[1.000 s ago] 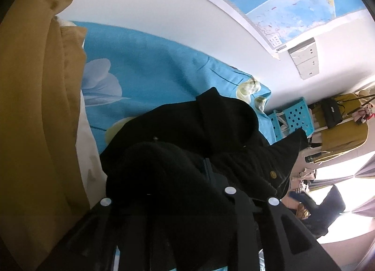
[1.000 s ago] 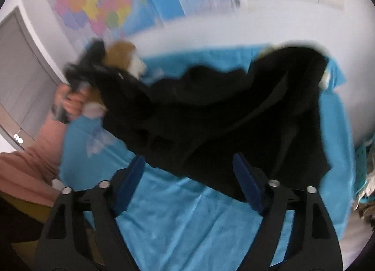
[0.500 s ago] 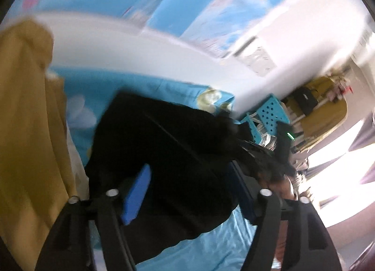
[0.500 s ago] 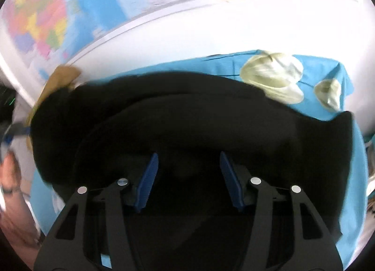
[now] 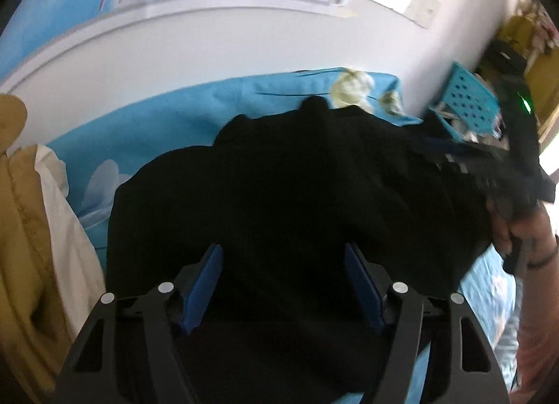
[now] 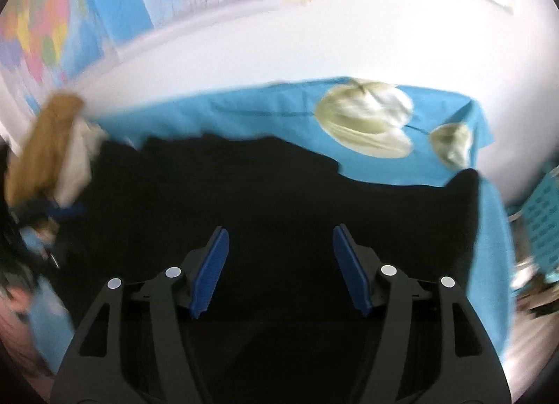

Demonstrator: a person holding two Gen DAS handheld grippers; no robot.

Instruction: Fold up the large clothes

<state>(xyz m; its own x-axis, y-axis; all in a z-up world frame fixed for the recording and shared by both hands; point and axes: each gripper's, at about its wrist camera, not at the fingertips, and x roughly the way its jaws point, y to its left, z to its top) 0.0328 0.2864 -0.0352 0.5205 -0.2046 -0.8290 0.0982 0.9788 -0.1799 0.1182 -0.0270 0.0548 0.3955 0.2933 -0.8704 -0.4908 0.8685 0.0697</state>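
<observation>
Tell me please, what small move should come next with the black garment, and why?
Probably lower the left gripper and pinch the near edge of the black garment. Both grippers show spread pads with cloth lying below them, not clamped; the right gripper is opening. The garment lies bunched on the blue sheet.

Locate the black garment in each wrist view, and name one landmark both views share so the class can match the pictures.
Left wrist view: the black garment fills the centre, on the blue bedsheet.
Right wrist view: the garment spans the middle, left to right.
Shared landmark: the pale flower print on the sheet beyond the garment.
</observation>
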